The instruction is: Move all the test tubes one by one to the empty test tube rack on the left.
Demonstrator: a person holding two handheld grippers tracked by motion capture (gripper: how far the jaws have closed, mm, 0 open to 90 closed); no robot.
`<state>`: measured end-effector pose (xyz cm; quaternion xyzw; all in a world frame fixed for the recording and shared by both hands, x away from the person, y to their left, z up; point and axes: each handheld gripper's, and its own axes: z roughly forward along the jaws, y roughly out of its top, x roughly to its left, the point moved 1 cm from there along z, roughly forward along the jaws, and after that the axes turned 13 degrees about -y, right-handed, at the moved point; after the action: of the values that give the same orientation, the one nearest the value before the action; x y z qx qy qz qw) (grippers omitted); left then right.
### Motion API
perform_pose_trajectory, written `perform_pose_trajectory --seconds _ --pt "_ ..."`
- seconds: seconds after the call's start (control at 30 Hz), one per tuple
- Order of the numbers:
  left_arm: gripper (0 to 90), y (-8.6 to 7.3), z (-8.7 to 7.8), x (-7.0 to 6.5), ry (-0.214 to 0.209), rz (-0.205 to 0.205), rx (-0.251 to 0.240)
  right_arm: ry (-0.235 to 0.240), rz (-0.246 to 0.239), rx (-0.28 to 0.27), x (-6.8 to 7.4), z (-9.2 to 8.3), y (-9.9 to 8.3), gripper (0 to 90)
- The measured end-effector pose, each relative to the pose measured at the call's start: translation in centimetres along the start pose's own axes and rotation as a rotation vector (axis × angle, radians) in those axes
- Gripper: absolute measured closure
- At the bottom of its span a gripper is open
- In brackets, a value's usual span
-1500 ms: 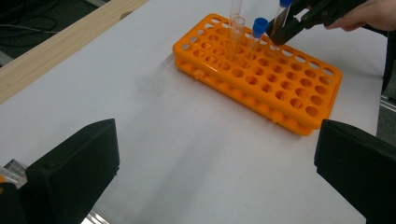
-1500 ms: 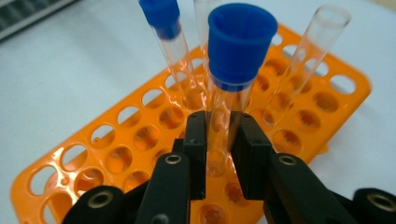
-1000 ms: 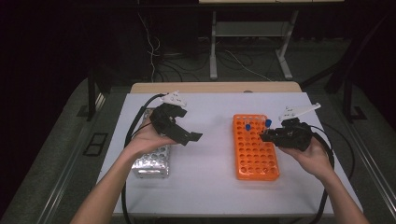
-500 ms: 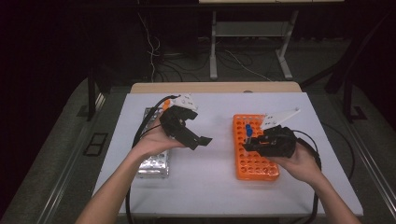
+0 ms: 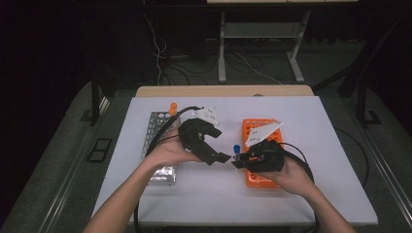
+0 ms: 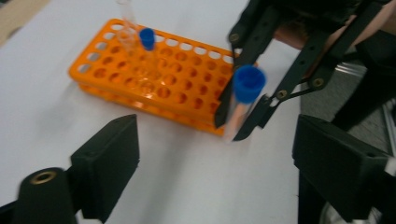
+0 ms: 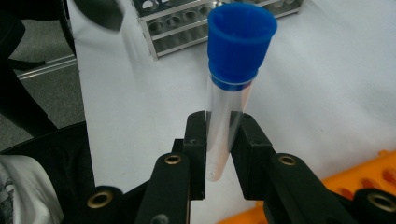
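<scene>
1. The right gripper point(image 5: 236, 163) is clamped on a blue-capped tube point(image 7: 232, 88), pads on the lower clear part, with the cap up and the tip poking out below the jaws. It holds the tube above the white table point(image 5: 301, 194), between the orange rack point(image 5: 255, 179) and the left gripper point(image 5: 219, 144).
2. The left gripper has nothing in it. Its jaws have just been closing a little but stand apart, aimed at the tube.
3. Handling guess – a light, stiff, slick plastic tube that could slip or tilt. Best taken on the clear wall just under the cap.
4. The left gripper view shows a second capped tube point(image 6: 146, 39) standing in the rack; the high view shows an orange-capped tube point(image 5: 173, 106) in the metal rack point(image 5: 156, 127).
</scene>
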<state>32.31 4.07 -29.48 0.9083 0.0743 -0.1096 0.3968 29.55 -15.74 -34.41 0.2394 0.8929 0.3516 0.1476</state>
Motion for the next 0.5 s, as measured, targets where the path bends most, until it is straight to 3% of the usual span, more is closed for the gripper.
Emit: perform_pose_trajectory --seconds 0.2,0.5 --pt "28.3 0.2 0.7 -0.3 -0.047 0.029 0.034 0.020 -0.015 0.005 0.7 0.9 0.3 75.7" --pt "63.0 0.1 1.2 -0.4 -0.069 0.051 0.083 0.037 -0.020 -0.001 1.4 1.6 0.7 75.7"
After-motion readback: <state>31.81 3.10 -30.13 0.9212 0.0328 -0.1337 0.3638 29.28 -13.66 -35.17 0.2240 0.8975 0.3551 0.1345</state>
